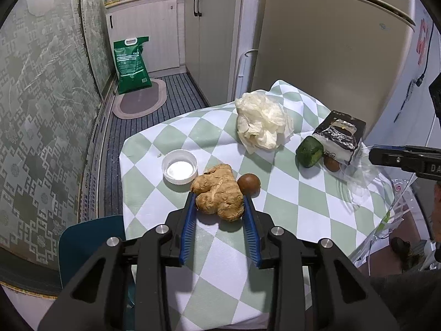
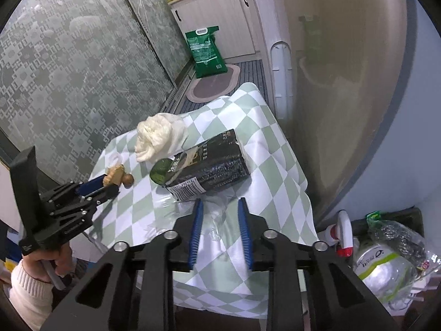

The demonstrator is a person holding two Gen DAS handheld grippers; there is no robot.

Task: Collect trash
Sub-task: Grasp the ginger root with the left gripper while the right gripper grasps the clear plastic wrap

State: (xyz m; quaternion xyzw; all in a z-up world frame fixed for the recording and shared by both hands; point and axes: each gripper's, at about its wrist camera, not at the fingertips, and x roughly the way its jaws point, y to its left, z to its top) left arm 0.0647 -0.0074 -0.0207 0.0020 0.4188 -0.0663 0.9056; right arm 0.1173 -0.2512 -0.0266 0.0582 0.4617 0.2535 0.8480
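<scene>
Two grippers are at work over a small table (image 1: 303, 201) with a green and white checked cloth. The left gripper (image 1: 219, 202) has its blue fingers (image 1: 190, 215) on both sides of a lumpy tan lump (image 1: 217, 195), which looks like a bit of bread or ginger. The fingers touch it on each side, so I think it is gripped. It sits at the near left part of the table. I cannot tell if it is lifted off the cloth.

The right gripper (image 2: 220, 209) is open, with nothing between its fingers. It hangs over a clear, crinkly plastic sheet (image 2: 212, 218) at the near edge of the table.

This looks like the pick-up step for the tan lump. Next it should be lifted and carried to a bin. A dark box with rubbish (image 2: 386, 251) sits on the floor, right of the table, and that may be the place.

Just right of the lump, a small brown round ball (image 1: 249, 183) almost touches it. It could roll if bumped. Just left is a white round plastic lid (image 1: 180, 169), smooth and shallow. Farther off are a crumpled white paper wad (image 1: 259, 122), a dark shiny carton (image 1: 340, 136) lying on its side, and a bumpy green chunk (image 1: 310, 151) touching the carton.
</scene>
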